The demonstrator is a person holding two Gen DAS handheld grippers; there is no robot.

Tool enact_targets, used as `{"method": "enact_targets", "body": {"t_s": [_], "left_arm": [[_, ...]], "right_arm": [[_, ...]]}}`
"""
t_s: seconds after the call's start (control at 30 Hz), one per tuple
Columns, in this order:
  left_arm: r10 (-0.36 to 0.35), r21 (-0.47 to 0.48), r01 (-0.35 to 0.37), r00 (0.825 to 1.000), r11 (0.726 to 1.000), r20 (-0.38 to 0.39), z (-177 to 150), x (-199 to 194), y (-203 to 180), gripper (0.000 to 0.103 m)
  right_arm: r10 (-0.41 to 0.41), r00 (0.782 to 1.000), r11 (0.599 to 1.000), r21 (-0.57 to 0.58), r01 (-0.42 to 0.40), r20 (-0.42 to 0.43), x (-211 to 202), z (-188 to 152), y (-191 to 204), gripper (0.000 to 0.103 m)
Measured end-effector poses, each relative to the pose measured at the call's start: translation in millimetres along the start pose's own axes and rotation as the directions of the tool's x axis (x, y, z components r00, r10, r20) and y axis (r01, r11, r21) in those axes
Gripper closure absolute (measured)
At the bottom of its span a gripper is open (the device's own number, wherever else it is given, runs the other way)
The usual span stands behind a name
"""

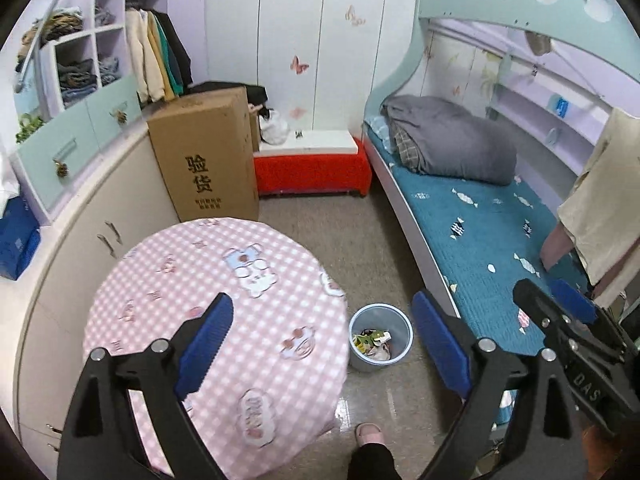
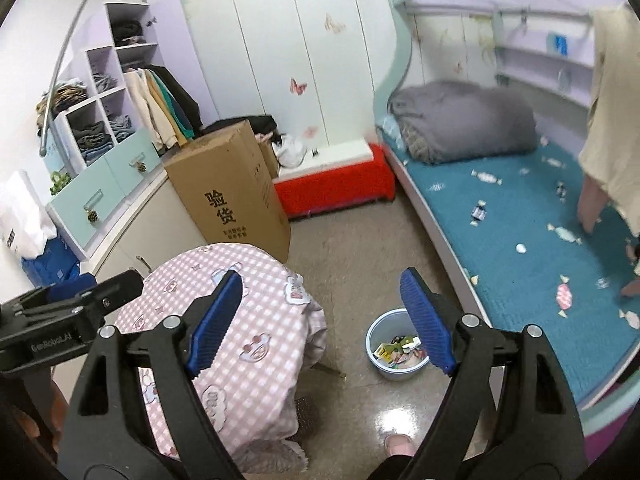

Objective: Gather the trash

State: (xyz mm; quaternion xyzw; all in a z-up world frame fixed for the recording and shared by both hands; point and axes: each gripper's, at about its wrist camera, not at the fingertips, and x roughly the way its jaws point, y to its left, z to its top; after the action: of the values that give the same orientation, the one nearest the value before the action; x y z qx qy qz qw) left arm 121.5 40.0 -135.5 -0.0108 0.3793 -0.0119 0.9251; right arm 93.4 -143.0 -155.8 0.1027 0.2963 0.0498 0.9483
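Note:
A pale blue bin [image 1: 380, 337] stands on the floor between the table and the bed, with several wrappers [image 1: 372, 342] in it. It also shows in the right wrist view [image 2: 396, 346], wrappers [image 2: 398, 348] inside. My left gripper [image 1: 326, 344] is open and empty, held high above the table edge and the bin. My right gripper [image 2: 320, 320] is open and empty, also high above the floor near the bin. The right gripper shows in the left wrist view [image 1: 560, 308] over the bed. The left gripper's body shows in the right wrist view [image 2: 68, 316].
A round table with a pink checked cloth [image 1: 224, 312] stands left of the bin. A tall cardboard box [image 1: 208, 160] and a red bench [image 1: 312, 168] stand behind. A bunk bed with a blue mattress [image 1: 492, 240] is on the right. A foot in a pink slipper [image 1: 370, 434] is on the floor.

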Motion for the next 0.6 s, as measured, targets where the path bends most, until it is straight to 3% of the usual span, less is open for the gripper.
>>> {"method": "enact_targets", "body": {"t_s": [0.23,0.6], "left_arm": [[-0.035,0.01,0.035,0.996,0.999,0.088,-28,-65,27,0.012],[-0.018,0.01,0.017,0.984,1.0,0.176,-56,-124,31,0.009]], "right_arm": [[-0.043,0.991,0.999,-0.024,0.046,0.128,-76,-21,35,0.019],[-0.05,0.981,0.994,-0.081,0.067,0.187,-127,-44,51,0.014]]}}
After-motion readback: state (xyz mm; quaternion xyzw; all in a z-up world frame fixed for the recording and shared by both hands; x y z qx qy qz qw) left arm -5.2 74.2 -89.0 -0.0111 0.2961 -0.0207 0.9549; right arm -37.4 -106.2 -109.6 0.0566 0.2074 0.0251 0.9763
